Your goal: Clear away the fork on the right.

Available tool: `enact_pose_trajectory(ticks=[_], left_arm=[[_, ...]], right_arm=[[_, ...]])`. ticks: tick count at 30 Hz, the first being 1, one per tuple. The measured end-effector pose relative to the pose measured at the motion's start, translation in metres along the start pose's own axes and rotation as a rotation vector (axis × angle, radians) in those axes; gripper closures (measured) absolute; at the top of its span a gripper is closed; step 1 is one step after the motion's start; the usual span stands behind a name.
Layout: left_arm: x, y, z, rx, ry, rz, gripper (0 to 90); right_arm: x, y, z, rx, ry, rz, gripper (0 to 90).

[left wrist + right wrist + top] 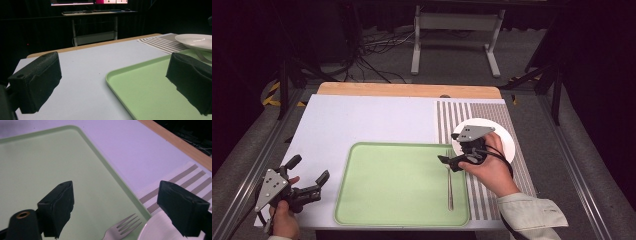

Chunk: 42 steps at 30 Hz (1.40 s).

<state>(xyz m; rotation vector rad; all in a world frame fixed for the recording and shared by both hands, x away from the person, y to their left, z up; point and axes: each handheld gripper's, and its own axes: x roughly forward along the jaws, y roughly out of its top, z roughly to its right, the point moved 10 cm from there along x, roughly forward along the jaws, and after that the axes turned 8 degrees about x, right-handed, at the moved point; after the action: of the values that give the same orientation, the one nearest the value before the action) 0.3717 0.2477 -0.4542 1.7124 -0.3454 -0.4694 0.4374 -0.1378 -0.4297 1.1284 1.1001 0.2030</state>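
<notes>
I stand at the near edge of a white-topped table (362, 120), a two-jaw gripper in each hand. My left gripper (309, 176) hovers above the near left corner of the table, its jaws spread wide with nothing between them; in the left gripper view they frame bare tabletop and the left rim of a pale green tray (140, 82).

The tray (402, 182) lies flat at the near middle of the table. A metal fork (450, 185) rests on the tray's right-hand part, just inside the right rim, its handle running toward me and its tines pointing to the far side.

My right gripper (451, 163) hangs over the far right part of the tray, above the tines end of the fork, my right hand (489, 167) wrapped round it from the right. Its jaws too stand wide apart and hold nothing. In the right gripper view the fork's tines (126, 225) show between them, well below, beside the tray's rim.

A round white plate (507, 142) sits on a grey-and-white striped placemat (472, 112) just right of the tray, partly hidden by my right hand and gripper. The plate (160, 227) edges close to the tray's rim. A strip of bare wood (407, 90) runs along the table's far edge.
</notes>
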Motion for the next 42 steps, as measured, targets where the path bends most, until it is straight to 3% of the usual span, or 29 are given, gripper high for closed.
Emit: enact_pose_trajectory(ticks=[4, 16, 23, 26, 28, 33, 38, 42], left_arm=[[0.000, 0.001, -0.001, -0.002, 0.002, 0.005, 0.5], [0.000, 0.001, 0.001, -0.001, 0.002, 0.002, 0.5], [0.000, 0.000, 0.001, -0.004, 0.002, 0.000, 0.5], [0.000, 0.000, 0.002, -0.003, 0.002, -0.003, 0.5], [0.001, -0.001, 0.002, 0.000, 0.001, -0.007, 0.5], [0.001, -0.001, 0.002, -0.001, 0.001, -0.007, 0.5], [0.002, -0.001, 0.004, -0.003, -0.005, -0.003, 0.5], [0.002, -0.001, 0.004, -0.002, -0.009, -0.001, 0.5]], right_arm=[[-0.012, 0.002, 0.001, -0.016, -0.006, 0.028, 14.7], [-0.065, -0.007, 0.009, 0.007, -0.022, 0.174, 13.8], [-0.091, -0.031, 0.020, 0.033, -0.046, 0.271, 13.8], [-0.096, -0.038, 0.024, 0.043, -0.053, 0.288, 13.7], [-0.103, -0.052, 0.029, 0.064, -0.060, 0.318, 13.6], [-0.109, -0.065, 0.034, 0.087, -0.066, 0.350, 13.6], [-0.114, -0.087, 0.044, 0.102, -0.098, 0.429, 14.7], [-0.114, -0.101, 0.050, 0.120, -0.104, 0.444, 14.6]])
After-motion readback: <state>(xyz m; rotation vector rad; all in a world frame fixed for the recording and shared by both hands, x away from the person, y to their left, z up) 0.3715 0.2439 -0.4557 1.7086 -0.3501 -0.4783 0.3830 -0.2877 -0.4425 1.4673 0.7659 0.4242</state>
